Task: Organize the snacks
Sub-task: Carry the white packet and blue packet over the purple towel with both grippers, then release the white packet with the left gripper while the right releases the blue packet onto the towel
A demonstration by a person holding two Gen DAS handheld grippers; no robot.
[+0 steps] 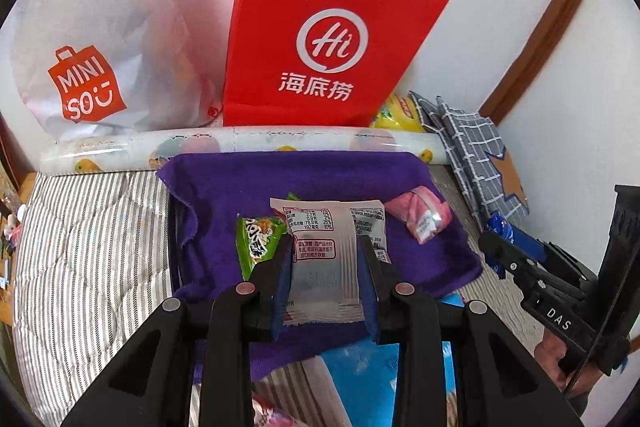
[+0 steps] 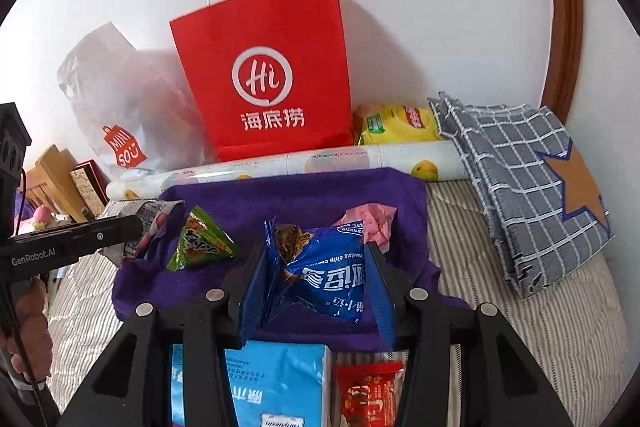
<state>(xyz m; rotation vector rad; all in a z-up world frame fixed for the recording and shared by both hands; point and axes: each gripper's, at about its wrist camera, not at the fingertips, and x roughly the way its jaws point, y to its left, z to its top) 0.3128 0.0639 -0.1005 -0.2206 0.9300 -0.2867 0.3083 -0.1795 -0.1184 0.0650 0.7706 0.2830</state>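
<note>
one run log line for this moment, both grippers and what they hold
left gripper: shut on silver-white snack packet | right gripper: shut on blue cookie packet | both over purple cloth

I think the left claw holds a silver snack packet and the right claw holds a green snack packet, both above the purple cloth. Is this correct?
Not quite. In the right wrist view, the right claw holds a blue packet; the green packet lies loose on the purple cloth. The left claw does hold the silver packet.

2 wrist views look down, close, sharing the purple cloth (image 1: 320,179).
</note>
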